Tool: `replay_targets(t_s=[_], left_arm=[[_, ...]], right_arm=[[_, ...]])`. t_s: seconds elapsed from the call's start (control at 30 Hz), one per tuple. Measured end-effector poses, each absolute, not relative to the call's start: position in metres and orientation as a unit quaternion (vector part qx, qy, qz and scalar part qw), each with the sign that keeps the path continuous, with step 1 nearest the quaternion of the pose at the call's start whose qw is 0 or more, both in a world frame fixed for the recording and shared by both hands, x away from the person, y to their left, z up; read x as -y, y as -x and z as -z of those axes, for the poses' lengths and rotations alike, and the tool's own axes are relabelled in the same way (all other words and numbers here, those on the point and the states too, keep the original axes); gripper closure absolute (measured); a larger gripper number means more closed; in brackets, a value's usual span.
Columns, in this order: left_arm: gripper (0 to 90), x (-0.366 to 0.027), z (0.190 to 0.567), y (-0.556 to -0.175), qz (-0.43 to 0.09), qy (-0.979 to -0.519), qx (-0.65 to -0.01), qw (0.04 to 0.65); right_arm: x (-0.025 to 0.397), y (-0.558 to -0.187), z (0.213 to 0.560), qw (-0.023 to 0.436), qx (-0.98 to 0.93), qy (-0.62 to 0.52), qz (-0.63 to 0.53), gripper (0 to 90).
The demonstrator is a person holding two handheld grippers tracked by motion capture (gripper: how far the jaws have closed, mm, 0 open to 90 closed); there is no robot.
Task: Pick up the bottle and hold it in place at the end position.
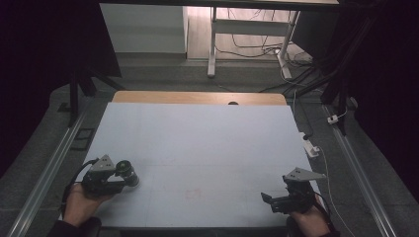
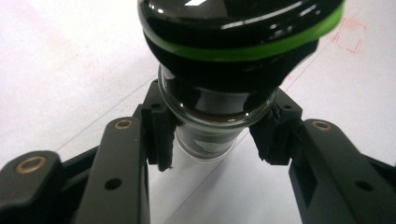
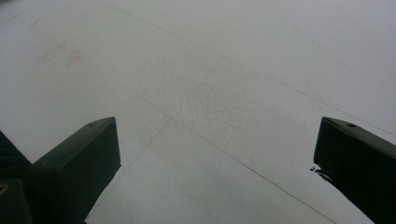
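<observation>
1. The left gripper sits at the near-left part of the white table, and its jaws pinch a dark glass jar just below the jar's black lid with a green band. In the high view the jar shows at the tip of that gripper, low over the table or resting on it; which of the two, I cannot tell.
2. The pads bear on the narrow glass body under the wider shoulder. That looks like a sound hold, since the shoulder should stop the jar from sliding down through the jaws. Keep the squeeze steady: glass is smooth and likely to slip if the pinch slackens.
3. Judging by this hold, the step in hand is carrying or placing the jar. Keep it level with the table while it moves, and avoid fast swings of the hand.
4. If the jar goes down, lower it until its base meets the table flat, and only then ease the jaws apart.
5. The right gripper rests at the near-right edge, well apart from the jar, with its jaws spread wide and nothing between them. It is free to steady the jar or take the lid if needed.
6. A faint red square mark lies on the table between the two grippers; it may serve as a target.
</observation>
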State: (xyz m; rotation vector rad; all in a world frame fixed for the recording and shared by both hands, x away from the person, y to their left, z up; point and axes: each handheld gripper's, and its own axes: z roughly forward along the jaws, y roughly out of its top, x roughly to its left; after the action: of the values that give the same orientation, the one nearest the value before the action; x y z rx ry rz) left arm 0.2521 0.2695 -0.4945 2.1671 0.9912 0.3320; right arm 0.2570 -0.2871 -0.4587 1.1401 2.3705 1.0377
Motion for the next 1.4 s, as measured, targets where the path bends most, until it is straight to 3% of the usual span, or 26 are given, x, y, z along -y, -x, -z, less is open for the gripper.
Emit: replay_targets(t_s=[0.77,1.4], left_arm=[[54.0,-0.236,0.454,-0.282,-0.121,-0.845,-0.361,0.376],[54.0,-0.179,0.439,-0.333,-0.12,-0.853,-0.335,0.383]], right_arm=[[0.288,-0.258,0.459,0.153,-0.827,-0.401,-0.363,0.4],[0.288,-0.258,0.459,0.151,-0.826,-0.403,-0.364,0.4]])
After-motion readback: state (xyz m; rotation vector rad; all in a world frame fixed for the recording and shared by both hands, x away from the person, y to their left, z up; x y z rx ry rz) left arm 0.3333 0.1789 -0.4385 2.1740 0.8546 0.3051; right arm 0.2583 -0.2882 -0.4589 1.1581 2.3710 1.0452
